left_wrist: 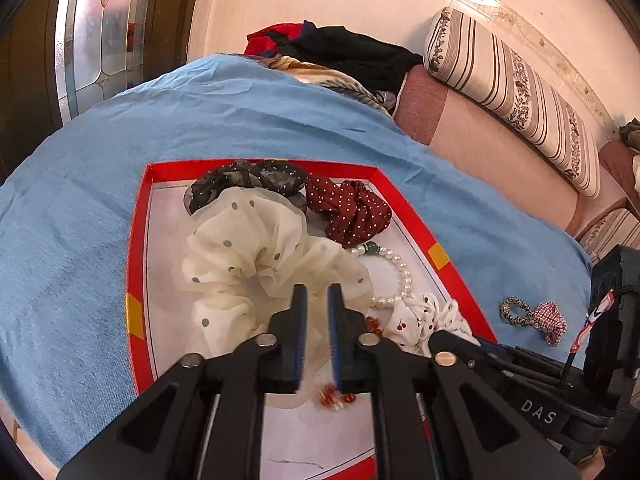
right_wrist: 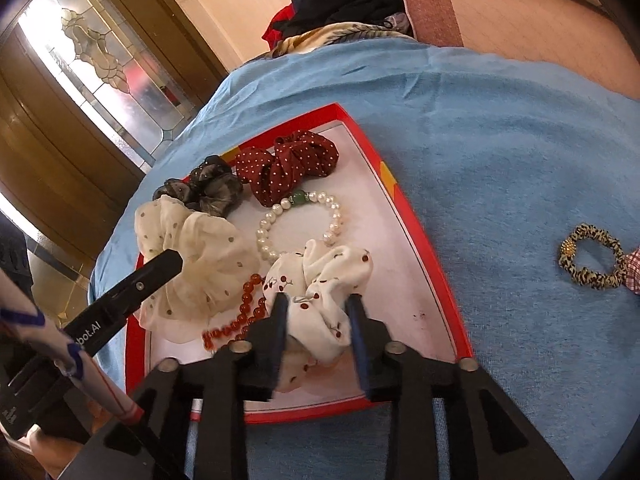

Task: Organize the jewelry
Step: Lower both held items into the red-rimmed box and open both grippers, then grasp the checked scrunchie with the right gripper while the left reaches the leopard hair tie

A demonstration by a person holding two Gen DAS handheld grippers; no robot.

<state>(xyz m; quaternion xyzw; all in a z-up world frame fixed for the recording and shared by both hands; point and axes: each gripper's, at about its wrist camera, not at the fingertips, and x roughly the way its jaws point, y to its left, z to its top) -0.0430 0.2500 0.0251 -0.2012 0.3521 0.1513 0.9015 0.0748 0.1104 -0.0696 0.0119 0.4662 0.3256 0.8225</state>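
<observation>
Four scrunchies lay in the one red tray [right_wrist: 424, 256]: cream dotted [right_wrist: 200, 248], sheer black [right_wrist: 208, 188], maroon dotted [right_wrist: 288, 164] and white cherry-print [right_wrist: 324, 280]. Two bracelets shared it, one pearl [right_wrist: 336, 216], one amber-bead [right_wrist: 240, 316]. Outside lay one leopard-print hair tie [right_wrist: 592, 258] and one red-checked scrunchie [left_wrist: 552, 322].

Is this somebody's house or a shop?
Probably a house, maybe a living room. There is a pink sofa with a striped cushion, a heap of clothes, and a wooden door with patterned glass.
</observation>
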